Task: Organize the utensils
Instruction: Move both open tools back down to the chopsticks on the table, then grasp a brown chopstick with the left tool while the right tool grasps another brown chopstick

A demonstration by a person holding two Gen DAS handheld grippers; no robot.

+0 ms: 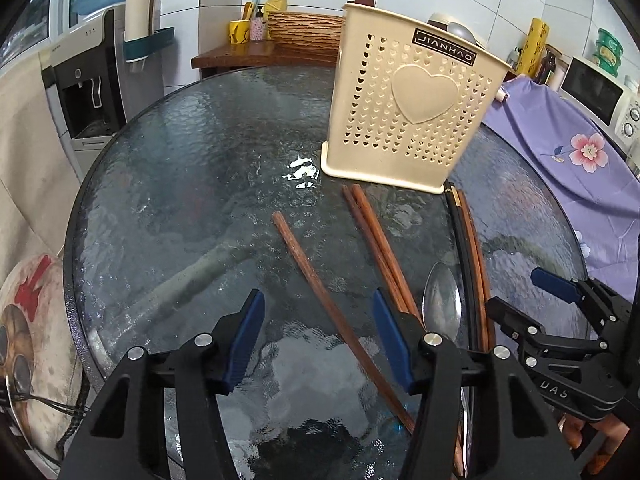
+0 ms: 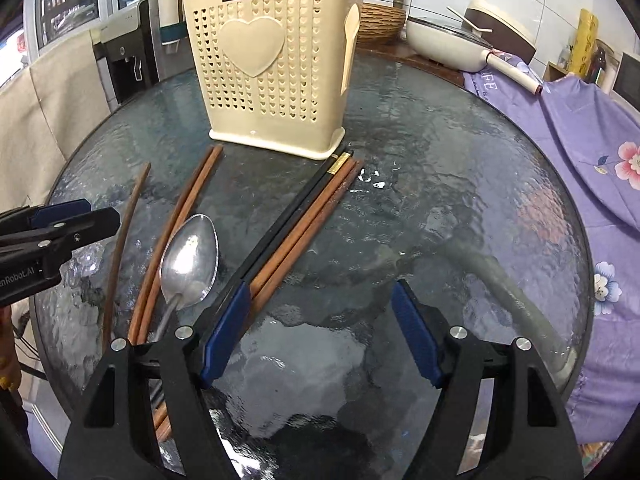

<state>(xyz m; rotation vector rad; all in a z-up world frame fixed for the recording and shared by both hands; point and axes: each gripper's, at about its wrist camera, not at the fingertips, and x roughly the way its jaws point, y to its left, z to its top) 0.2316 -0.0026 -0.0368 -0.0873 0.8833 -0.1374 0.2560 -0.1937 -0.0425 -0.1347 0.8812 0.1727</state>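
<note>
A cream perforated utensil holder (image 1: 412, 120) (image 2: 272, 80) stands on the round glass table (image 1: 180, 160) (image 2: 440, 160). In front of it lie a single brown chopstick (image 1: 312, 272) (image 2: 124, 232), a brown pair (image 1: 376, 240) (image 2: 180, 220), a metal spoon (image 1: 442, 300) (image 2: 190, 256), and a bundle of black and brown chopsticks (image 1: 468, 248) (image 2: 304, 216). My left gripper (image 1: 318, 296) (image 2: 104, 209) straddles the single chopstick, its pads clear of it. My right gripper (image 2: 320, 286) (image 1: 512, 288) is open, its left finger beside the bundle's near ends.
A purple floral cloth (image 1: 560, 140) (image 2: 580, 140) drapes past the table's right edge. A water dispenser (image 1: 88, 92) stands at the far left, with a wooden shelf (image 1: 256, 54) holding cups behind the table. A white pan (image 2: 444, 44) sits behind the holder.
</note>
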